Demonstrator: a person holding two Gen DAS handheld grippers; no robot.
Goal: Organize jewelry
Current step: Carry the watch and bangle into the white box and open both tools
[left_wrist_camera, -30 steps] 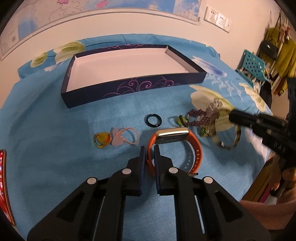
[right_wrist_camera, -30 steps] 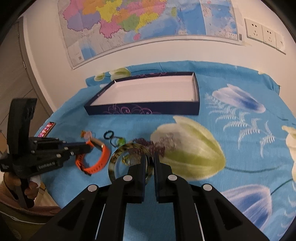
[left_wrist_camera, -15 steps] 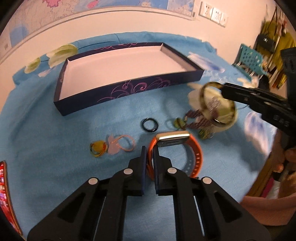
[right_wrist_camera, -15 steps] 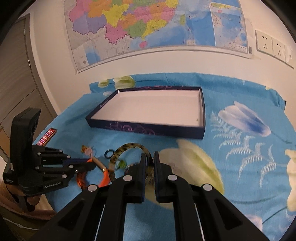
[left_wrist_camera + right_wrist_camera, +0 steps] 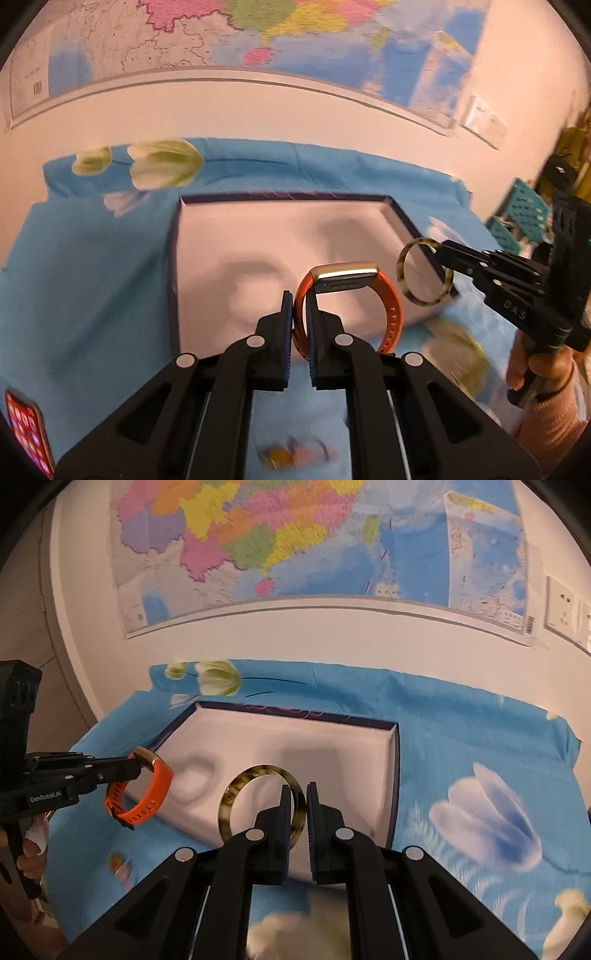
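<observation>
Left wrist view: the left gripper pinches the watch strap above the box, and the right gripper clamps the bangle rim alongside, both poised for dropping in.

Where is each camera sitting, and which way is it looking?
Left wrist: rides the left gripper, facing the box and map wall; its fingers pinch the orange watch; the person's right hand shows.
Right wrist: rides the right gripper, facing the same way, pinching the bangle.
Shared: box, watch, bangle, both grippers.
</observation>
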